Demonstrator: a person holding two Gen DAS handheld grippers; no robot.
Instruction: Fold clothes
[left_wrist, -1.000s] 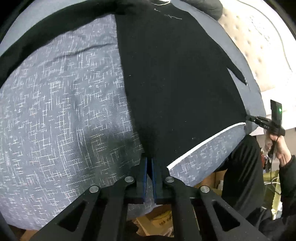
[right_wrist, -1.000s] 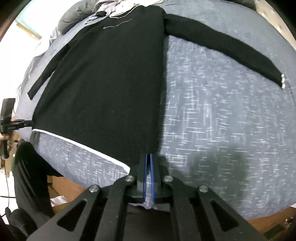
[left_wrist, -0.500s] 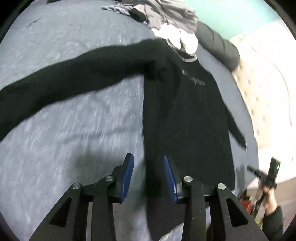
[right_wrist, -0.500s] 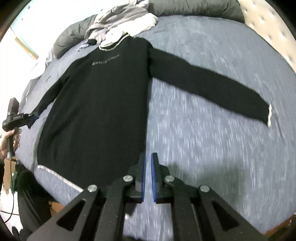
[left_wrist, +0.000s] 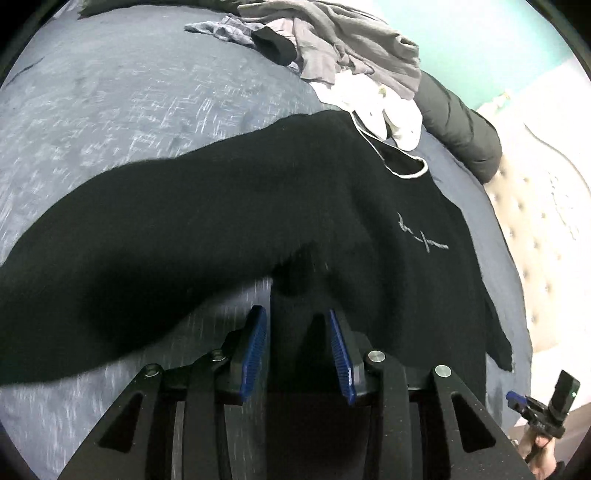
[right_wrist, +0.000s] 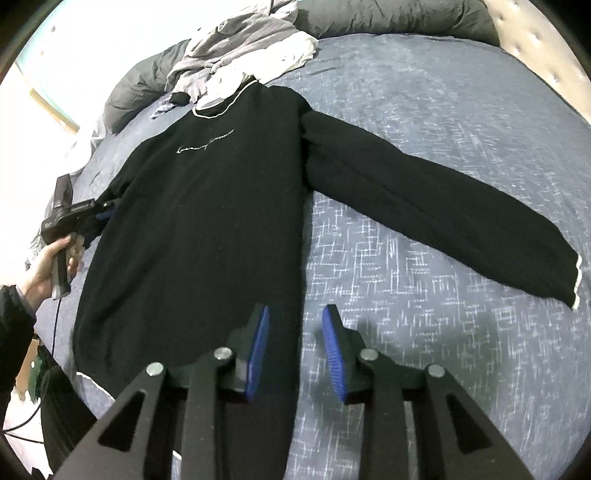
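- Since a second ago both grippers have let go of the hem and risen above the bed; their jaws, then pinched shut on the fabric, now stand apart.
- The left gripper (left_wrist: 297, 349) hangs over the sweater (left_wrist: 369, 229) near the armpit of one sleeve (left_wrist: 129, 258), jaws open, nothing between the blue pads (left_wrist: 255, 350).
- The right gripper (right_wrist: 295, 349) hovers over the sweater's (right_wrist: 207, 206) side edge, low on the body, jaws open and empty.
- The sweater lies flat, front up, on the blue-grey bed (right_wrist: 443, 332), collar (right_wrist: 225, 103) away from the cameras and hem toward the bed's near edge.
- In the right view one sleeve (right_wrist: 424, 206) stretches out sideways, its white-trimmed cuff (right_wrist: 576, 284) resting on the bedspread.
- A white script line (right_wrist: 205, 144) crosses the chest.
- A clothes pile (right_wrist: 240, 59) of grey and white sits just beyond the collar, touching it.
- A dark pillow (left_wrist: 461, 129) lies beside the pile, by the tufted headboard (left_wrist: 546, 240).
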